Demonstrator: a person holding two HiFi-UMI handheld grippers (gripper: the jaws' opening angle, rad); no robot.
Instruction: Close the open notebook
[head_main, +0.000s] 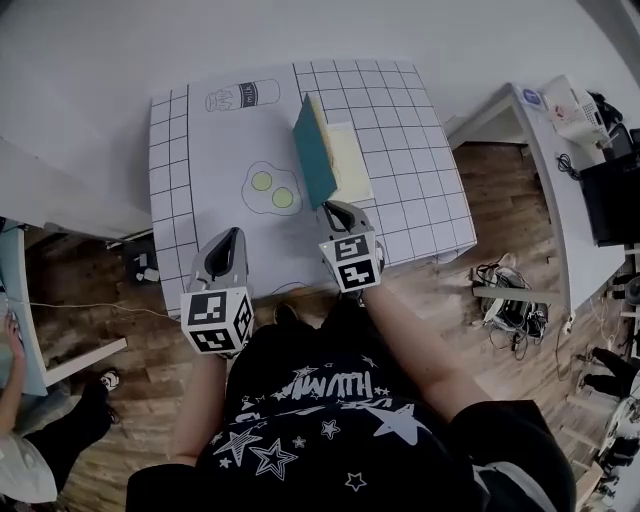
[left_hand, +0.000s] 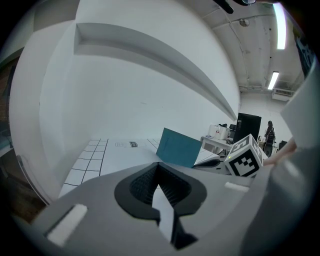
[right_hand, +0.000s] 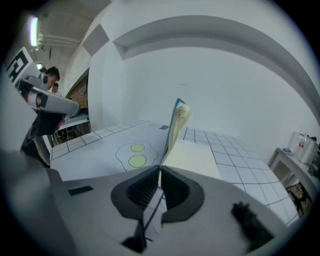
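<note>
The notebook lies on the white gridded table mat (head_main: 400, 110). Its teal cover (head_main: 314, 150) stands nearly upright over the cream pages (head_main: 350, 160). My right gripper (head_main: 335, 208) is at the notebook's near edge. In the right gripper view the cover's edge (right_hand: 176, 125) runs down between the jaws of the right gripper (right_hand: 160, 170), which are shut on it beside the flat pages (right_hand: 192, 157). My left gripper (head_main: 234, 235) hovers to the left over the mat's near edge, shut and holding nothing. The left gripper view shows the left gripper (left_hand: 158, 167) and, beyond it, the teal cover (left_hand: 180, 147).
A fried-egg drawing (head_main: 270, 188) and a bottle drawing (head_main: 243, 96) are printed on the mat left of the notebook. A side desk (head_main: 545, 150) with equipment stands to the right, and cables (head_main: 510, 300) lie on the wooden floor. Another person (head_main: 20, 440) sits at lower left.
</note>
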